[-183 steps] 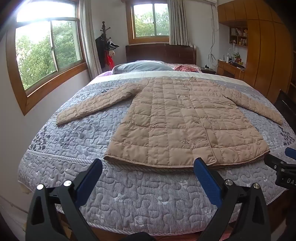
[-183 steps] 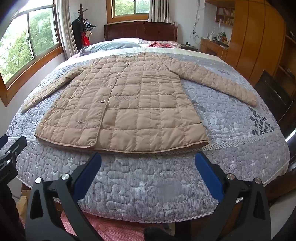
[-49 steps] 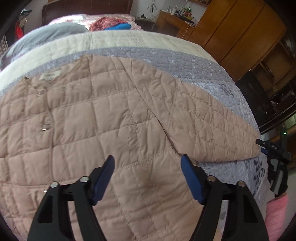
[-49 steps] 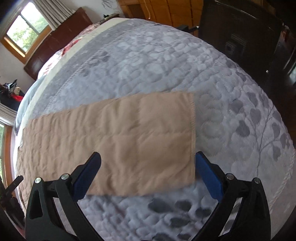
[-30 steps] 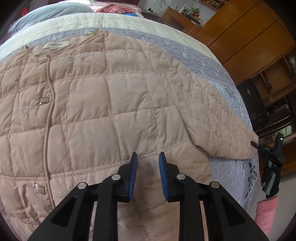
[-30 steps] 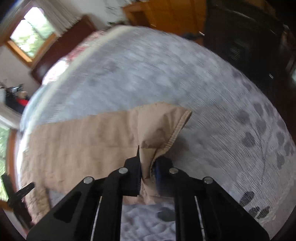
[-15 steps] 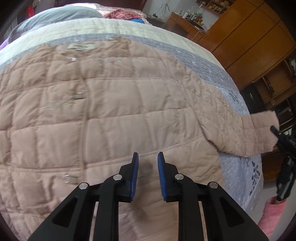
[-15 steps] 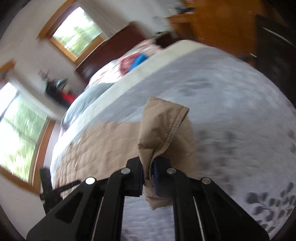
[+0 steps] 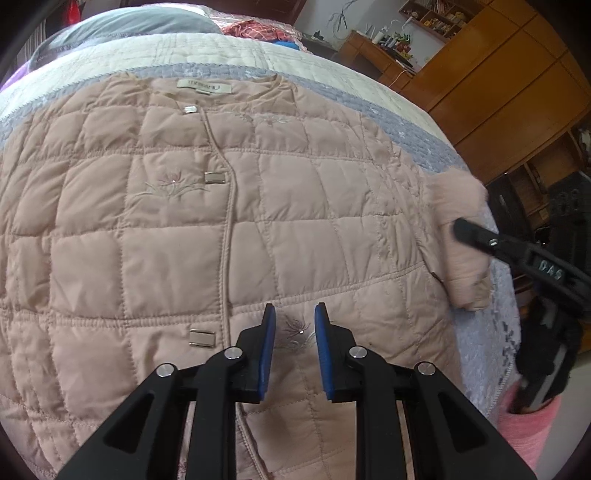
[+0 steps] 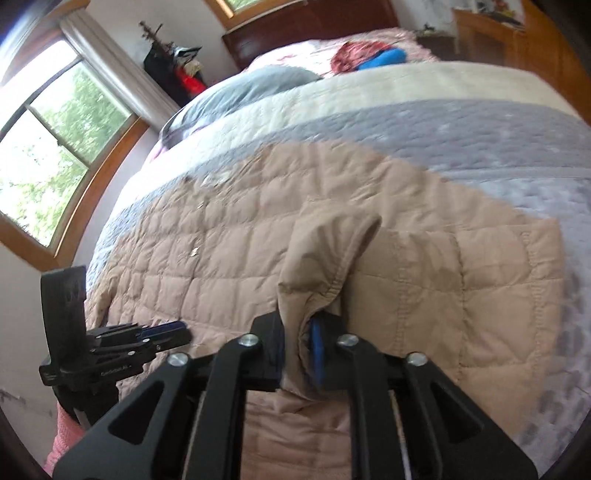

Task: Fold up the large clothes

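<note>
A tan quilted jacket (image 9: pixel 166 229) lies front up on the bed, collar at the far end. My left gripper (image 9: pixel 294 332) hovers over its lower front, jaws nearly together with a narrow gap and nothing between them. My right gripper (image 10: pixel 297 339) is shut on the cuff of the jacket's sleeve (image 10: pixel 317 254) and holds it lifted over the jacket body (image 10: pixel 207 258). In the left wrist view the right gripper (image 9: pixel 480 236) shows at the right edge with the raised sleeve end (image 9: pixel 461 236). The left gripper (image 10: pixel 162 334) shows at the lower left of the right wrist view.
The bed has a grey quilted cover (image 10: pixel 461 129) with a cream band (image 9: pixel 258 51). Pillows (image 10: pixel 240 92) and a wooden headboard (image 10: pixel 325 18) are at the far end. Wooden cabinets (image 9: pixel 509 74) stand to the right, windows (image 10: pixel 55 140) to the left.
My right gripper has carried the sleeve cuff up and inward over the jacket body. My left gripper stays nearly closed and has drifted a little down the jacket front.
</note>
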